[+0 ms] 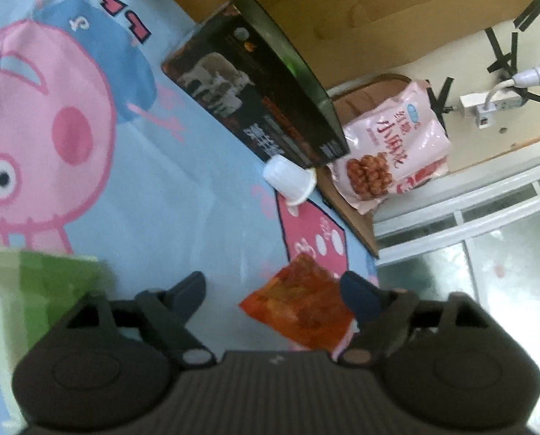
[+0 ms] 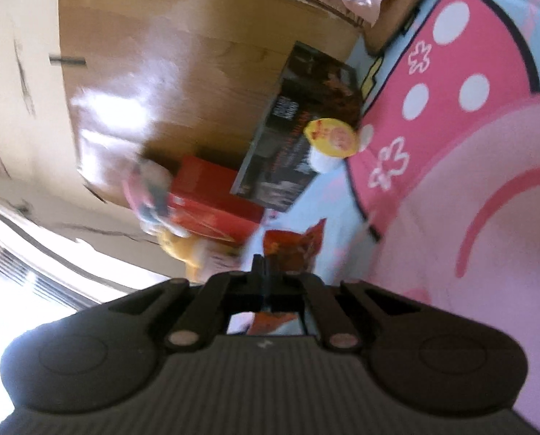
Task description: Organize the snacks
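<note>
- A light-blue cartoon cloth [image 1: 183, 195] covered the surface, with a pink pig printed at the left of the left wrist view and a pink spotted shape at the right of the right wrist view.
- Beyond the cloth, a wooden floor [image 2: 183, 83] filled the upper middle of the right wrist view; a cream wall [image 1: 487, 72] with black tape marks and a window [image 1: 487, 253] took the right side of the left wrist view.
- A black box [image 1: 262, 101] lay tilted on the cloth at upper centre, and a white cup [image 1: 290, 179] lay on its side, touching the box's lower corner; its yellow lid [image 2: 331, 137] faced the right wrist camera.
- A pink bag [image 1: 393, 145] rested at the cloth's edge, just right of the box.
- A red box [image 2: 212, 203] sat left of the black box in the right wrist view, with blurred soft things beside it.
- A green bag [image 1: 34, 290] stood at the lower left of the left wrist view.
- The left gripper [image 1: 273, 290] was spread wide, grasping nothing; an orange packet [image 1: 302, 311] lay on the cloth between its fingers, nearer the right one.
- The right gripper [image 2: 264, 266] was clenched, its fingers together over the orange packet [image 2: 295, 250]; whether it pinched the packet could not be told.
</note>
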Demonstrator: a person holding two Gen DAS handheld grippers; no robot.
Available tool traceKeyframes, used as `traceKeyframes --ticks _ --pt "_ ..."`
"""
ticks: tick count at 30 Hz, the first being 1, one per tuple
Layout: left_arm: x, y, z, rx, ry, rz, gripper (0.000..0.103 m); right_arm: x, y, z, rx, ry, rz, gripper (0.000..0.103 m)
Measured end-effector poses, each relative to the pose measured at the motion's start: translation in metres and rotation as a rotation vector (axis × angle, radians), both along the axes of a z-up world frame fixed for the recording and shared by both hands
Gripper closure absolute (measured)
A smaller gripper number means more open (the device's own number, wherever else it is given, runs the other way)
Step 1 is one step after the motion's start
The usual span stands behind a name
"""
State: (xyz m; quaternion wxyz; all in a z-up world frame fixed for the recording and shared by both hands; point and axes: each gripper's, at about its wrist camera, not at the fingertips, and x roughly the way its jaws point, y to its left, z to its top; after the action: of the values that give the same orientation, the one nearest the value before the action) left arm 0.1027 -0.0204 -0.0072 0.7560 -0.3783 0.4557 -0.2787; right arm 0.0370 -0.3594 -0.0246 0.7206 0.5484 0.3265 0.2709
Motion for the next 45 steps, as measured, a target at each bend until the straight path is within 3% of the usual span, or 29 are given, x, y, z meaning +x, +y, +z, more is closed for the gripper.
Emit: traceKeyframes --ticks 3,7,9,10,14,15,21,24,27,31,35,38,40,45 --pt "-0.003 -0.004 -0.004 -0.037 0.0 -0.032 0.012 -0.001 -0.001 0.002 0.109 0.01 0.028 0.1" --pt "-0.008 0.001 -0.009 -0.19 0.013 -0.064 0.013 -0.003 0.005 0.012 0.175 -0.022 0.076 0.1" --pt "-0.011 0.003 -0.006 -0.25 -0.008 -0.081 0.034 -0.005 0.008 0.017 0.177 -0.048 0.097 0.1" --pt "-0.012 0.003 -0.004 -0.276 -0.021 -0.1 0.051 -0.005 0.01 0.018 0.165 -0.054 0.101 0.1" --pt "-0.013 0.005 0.011 -0.266 -0.062 -0.108 0.077 0.0 0.009 0.023 0.122 -0.053 0.088 0.1" --pt "-0.011 0.006 0.016 -0.264 -0.074 -0.118 0.079 0.002 0.01 0.024 0.107 -0.053 0.092 0.1" --pt "0.017 -0.004 0.074 -0.087 -0.205 -0.148 0.079 0.038 0.013 0.062 -0.039 -0.142 0.096 0.1" --pt "0.048 -0.018 0.107 0.033 -0.296 -0.161 0.079 0.07 0.016 0.086 -0.152 -0.204 0.069 0.1" --pt "0.084 -0.034 0.122 0.141 -0.334 -0.16 0.077 0.102 0.021 0.095 -0.267 -0.243 0.033 0.1" --pt "0.13 -0.052 0.108 0.267 -0.329 -0.155 0.073 0.135 0.039 0.083 -0.472 -0.282 -0.025 0.099" --pt "0.158 -0.06 0.084 0.367 -0.3 -0.115 0.059 0.15 0.054 0.056 -0.572 -0.286 -0.09 0.095" --pt "0.157 -0.067 0.079 0.486 -0.348 -0.049 0.054 0.145 0.066 0.054 -0.684 -0.35 -0.144 0.088" --pt "0.153 -0.068 0.078 0.512 -0.369 -0.038 0.054 0.136 0.067 0.058 -0.723 -0.402 -0.171 0.082" --pt "0.131 -0.055 0.088 0.561 -0.409 0.016 0.054 0.114 0.05 0.074 -0.744 -0.449 -0.234 0.082"
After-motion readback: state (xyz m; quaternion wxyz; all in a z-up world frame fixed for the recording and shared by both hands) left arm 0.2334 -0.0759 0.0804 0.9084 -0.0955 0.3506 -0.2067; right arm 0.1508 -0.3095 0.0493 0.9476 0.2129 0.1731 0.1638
